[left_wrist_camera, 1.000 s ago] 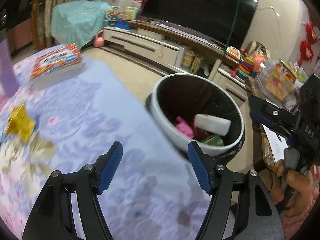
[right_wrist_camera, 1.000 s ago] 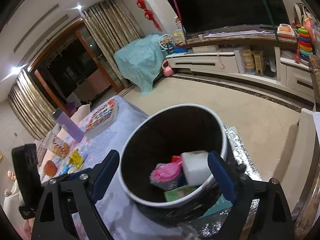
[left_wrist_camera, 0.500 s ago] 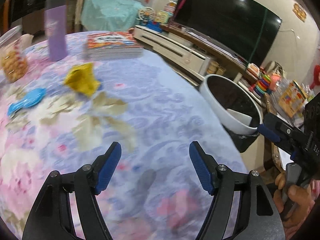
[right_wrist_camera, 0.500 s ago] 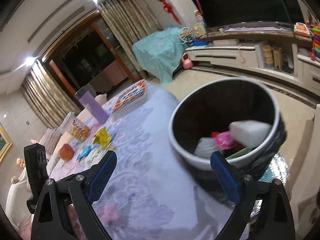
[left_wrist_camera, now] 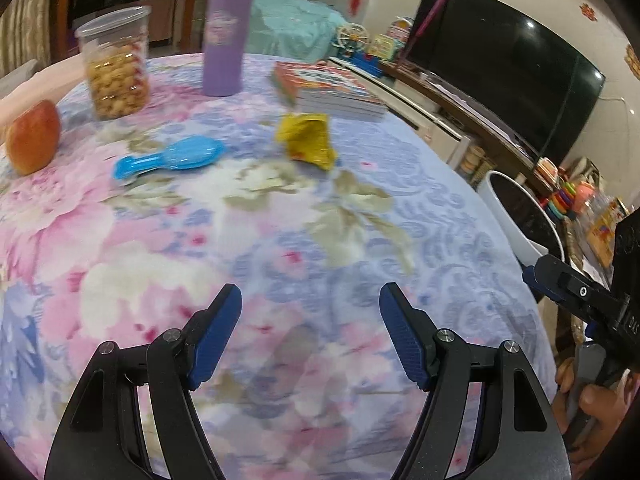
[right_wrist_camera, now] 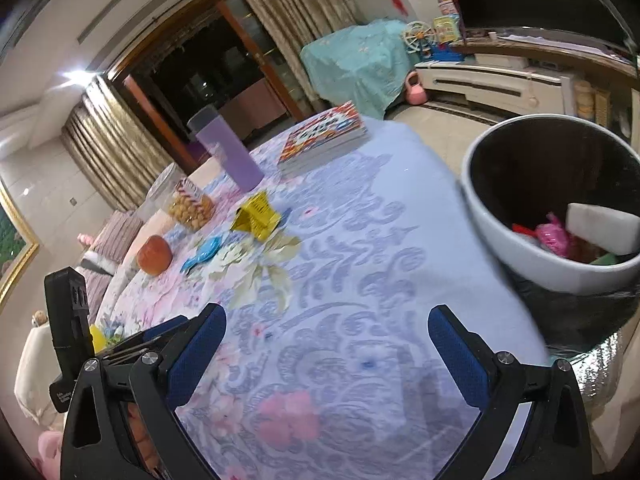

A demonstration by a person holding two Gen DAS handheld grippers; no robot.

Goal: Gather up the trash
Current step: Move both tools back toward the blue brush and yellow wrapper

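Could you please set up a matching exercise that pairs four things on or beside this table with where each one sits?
Things:
1. yellow wrapper
2. apple
3. white foam block
4. purple tumbler

Places:
A. inside the trash bin
B. upright at the far side of the table, beside the stack of books
C. crumpled on the tablecloth just in front of the stack of books
D. at the left edge of the table, near the snack jar

Pairs: 1-C, 2-D, 3-A, 4-B
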